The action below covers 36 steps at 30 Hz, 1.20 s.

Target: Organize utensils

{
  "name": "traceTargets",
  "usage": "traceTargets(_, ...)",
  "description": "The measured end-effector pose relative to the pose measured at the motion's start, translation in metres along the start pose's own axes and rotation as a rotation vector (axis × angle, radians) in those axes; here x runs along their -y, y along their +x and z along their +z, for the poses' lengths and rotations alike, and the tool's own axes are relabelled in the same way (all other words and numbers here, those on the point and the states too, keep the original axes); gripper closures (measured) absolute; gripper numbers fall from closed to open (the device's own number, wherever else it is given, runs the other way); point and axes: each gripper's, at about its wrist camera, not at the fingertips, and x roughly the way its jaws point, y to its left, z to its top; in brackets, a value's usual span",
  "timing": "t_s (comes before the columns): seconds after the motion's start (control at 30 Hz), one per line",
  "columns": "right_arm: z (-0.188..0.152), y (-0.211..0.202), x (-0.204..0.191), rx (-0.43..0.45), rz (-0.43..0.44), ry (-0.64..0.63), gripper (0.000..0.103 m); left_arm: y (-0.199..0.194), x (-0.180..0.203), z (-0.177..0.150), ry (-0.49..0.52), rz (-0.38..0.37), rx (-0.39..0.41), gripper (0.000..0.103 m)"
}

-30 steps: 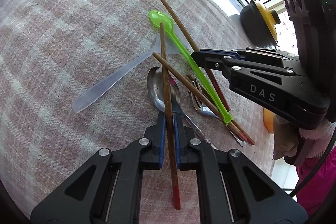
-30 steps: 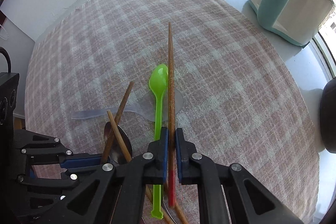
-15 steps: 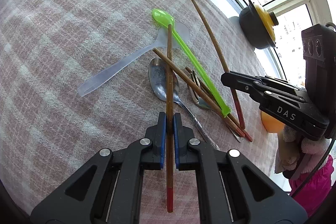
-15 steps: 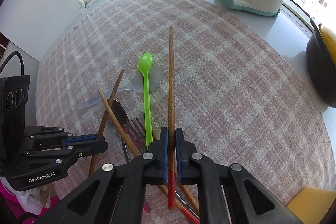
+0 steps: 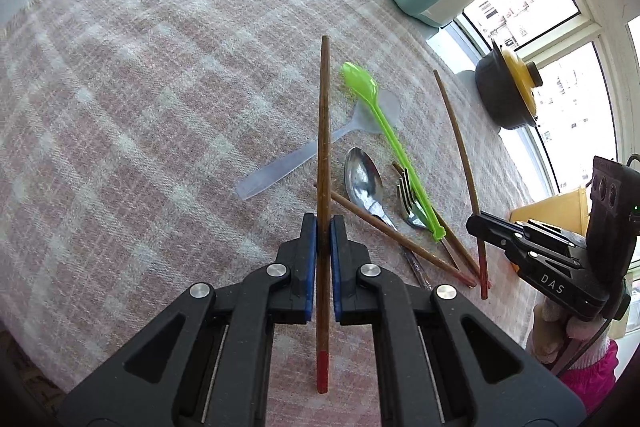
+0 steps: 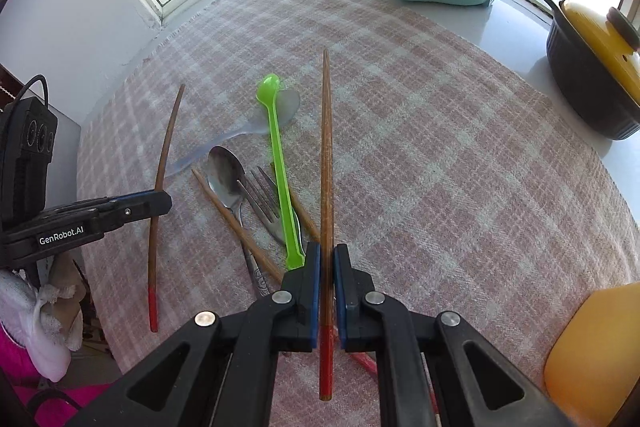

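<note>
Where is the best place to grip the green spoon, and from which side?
Grip the green spoon on the upper handle, just below its bowl, coming from above with the jaws across it. There the thin straight handle lies over the clear spoon; lower down, the fork crowds it.

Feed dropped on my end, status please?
Left gripper shut on chopstick. Right gripper shut on second chopstick. Spoons, fork, two chopsticks on cloth. Nothing blocking.
</note>
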Motion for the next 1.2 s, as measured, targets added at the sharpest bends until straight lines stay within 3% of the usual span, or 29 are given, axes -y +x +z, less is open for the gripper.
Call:
traceTargets(0.27, -0.007, -0.024, 0.001, 0.048, -0.013, 0.010, 0.099, -0.016, 0.018, 0.005, 0.025, -0.031, 0.034, 0.099)
traceTargets(1.2, -0.053, -0.141, 0.060, 0.237, -0.070, 0.128, 0.099, -0.024, 0.158, 0.019, 0.237, -0.185, 0.067, 0.099)
